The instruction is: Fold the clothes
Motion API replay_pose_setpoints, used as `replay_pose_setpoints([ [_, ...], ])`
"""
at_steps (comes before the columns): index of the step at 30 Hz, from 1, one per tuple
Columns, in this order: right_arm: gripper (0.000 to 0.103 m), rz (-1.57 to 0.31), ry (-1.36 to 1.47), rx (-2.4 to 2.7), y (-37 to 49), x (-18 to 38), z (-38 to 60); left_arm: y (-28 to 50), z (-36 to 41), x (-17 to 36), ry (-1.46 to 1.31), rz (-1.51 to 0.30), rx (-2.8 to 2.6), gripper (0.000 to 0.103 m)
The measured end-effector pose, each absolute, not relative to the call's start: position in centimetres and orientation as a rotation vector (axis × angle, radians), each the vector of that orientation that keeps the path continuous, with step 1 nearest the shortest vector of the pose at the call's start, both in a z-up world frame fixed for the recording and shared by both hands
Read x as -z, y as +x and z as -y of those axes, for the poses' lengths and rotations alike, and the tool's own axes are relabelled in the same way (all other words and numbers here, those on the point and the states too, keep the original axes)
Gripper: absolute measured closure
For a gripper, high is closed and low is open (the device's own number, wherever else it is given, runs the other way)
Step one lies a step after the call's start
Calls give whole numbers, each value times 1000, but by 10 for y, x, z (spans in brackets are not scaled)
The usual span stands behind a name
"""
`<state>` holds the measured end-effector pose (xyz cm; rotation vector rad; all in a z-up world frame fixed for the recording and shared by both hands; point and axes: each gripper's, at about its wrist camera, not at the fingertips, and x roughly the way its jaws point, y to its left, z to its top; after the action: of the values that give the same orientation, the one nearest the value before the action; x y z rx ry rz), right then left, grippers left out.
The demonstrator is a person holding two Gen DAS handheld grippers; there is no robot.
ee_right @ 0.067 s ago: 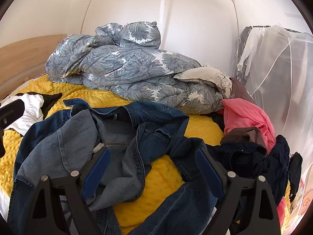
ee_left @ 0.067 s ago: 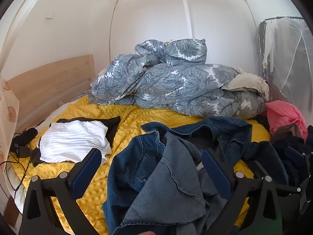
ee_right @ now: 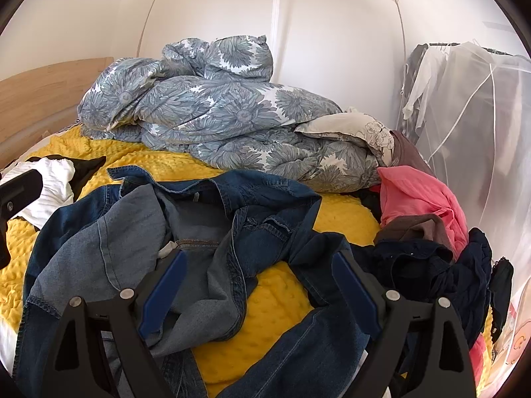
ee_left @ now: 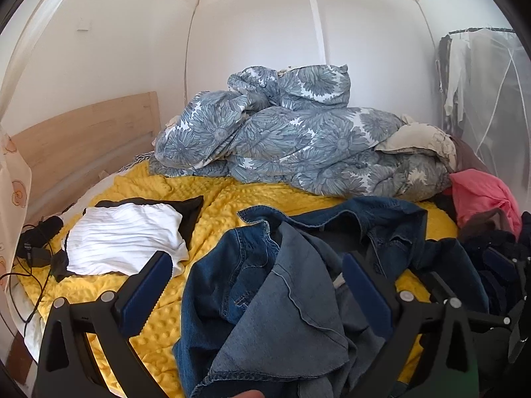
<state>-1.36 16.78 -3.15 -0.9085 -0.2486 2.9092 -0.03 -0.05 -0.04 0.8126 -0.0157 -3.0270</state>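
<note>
Denim jacket [ee_left: 285, 285], crumpled and partly inside out, lies on the yellow dimpled blanket [ee_left: 212, 205] in the middle of the bed, its paler lining turned up toward the cameras. Going left to right in the left wrist view: a wooden headboard [ee_left: 83, 139] runs along the left edge, with black cables and a small black device [ee_left: 36, 238] at the bed's near-left corner. Just beside them lies a folded white ribbed garment [ee_left: 126, 238] on top of a black one [ee_left: 186, 205]. Behind, against the white wall, is a heaped duvet [ee_left: 298, 139] in a grey-blue flower print. Right of the jacket, a pink garment [ee_right: 418, 199] rests on a brown one [ee_right: 415, 229], with dark navy clothes [ee_right: 431, 265] piled in front of them. At the far right a rack of hanging clothes [ee_right: 431, 76] stands behind white netting.

The left gripper [ee_left: 257, 287] hangs over the jacket's pale lining with its blue-padded jaws spread wide, nothing pinched between them. The right gripper [ee_right: 260, 285] is likewise spread wide above the jacket's front and a bare patch of blanket, clamping nothing.
</note>
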Motion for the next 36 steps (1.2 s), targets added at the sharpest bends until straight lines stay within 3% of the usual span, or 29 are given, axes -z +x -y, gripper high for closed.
replay_pose_setpoints([
  [28,12,218,-952,-2897,-18,34,-175,-4,0,10,872,31,3018,0],
  [36,12,69,-998,-2983,1,21,-177,24,-5,6,844,145,3005,0],
])
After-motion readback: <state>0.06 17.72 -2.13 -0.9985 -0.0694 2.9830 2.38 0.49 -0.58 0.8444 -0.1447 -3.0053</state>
